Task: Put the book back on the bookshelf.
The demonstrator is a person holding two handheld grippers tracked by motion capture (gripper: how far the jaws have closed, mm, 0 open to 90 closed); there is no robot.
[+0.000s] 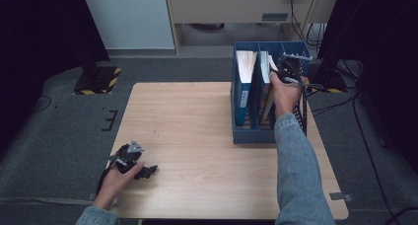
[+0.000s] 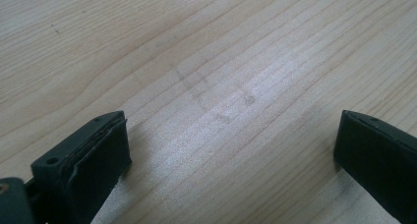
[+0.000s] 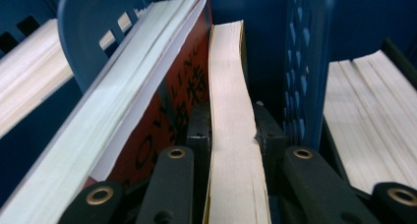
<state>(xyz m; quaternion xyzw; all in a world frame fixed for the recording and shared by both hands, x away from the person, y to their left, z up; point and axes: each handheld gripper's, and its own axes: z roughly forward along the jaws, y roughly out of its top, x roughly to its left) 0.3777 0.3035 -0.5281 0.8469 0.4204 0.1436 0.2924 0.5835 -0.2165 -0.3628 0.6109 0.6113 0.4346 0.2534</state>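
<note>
A blue file holder (image 1: 246,134) with three slots stands at the table's far right. My right gripper (image 1: 282,76) reaches down into its middle slot. In the right gripper view this gripper (image 3: 231,130) is shut on a thin book with cream pages (image 3: 230,86), its fingers (image 3: 199,126) pressing both sides. A thicker book with a red cover (image 3: 172,101) leans against the thin book. My left gripper (image 1: 147,171) rests low over the table's near left corner, held by a hand. The left gripper view has it (image 2: 231,155) open above bare wood (image 2: 206,62).
Another book (image 1: 245,67) fills the holder's left slot. Paper stacks (image 3: 369,111) appear past the blue dividers in the right gripper view. The wooden table (image 1: 197,116) ends close to the holder's right side. Cables (image 1: 325,89) and black stand bases (image 1: 98,79) lie on the floor.
</note>
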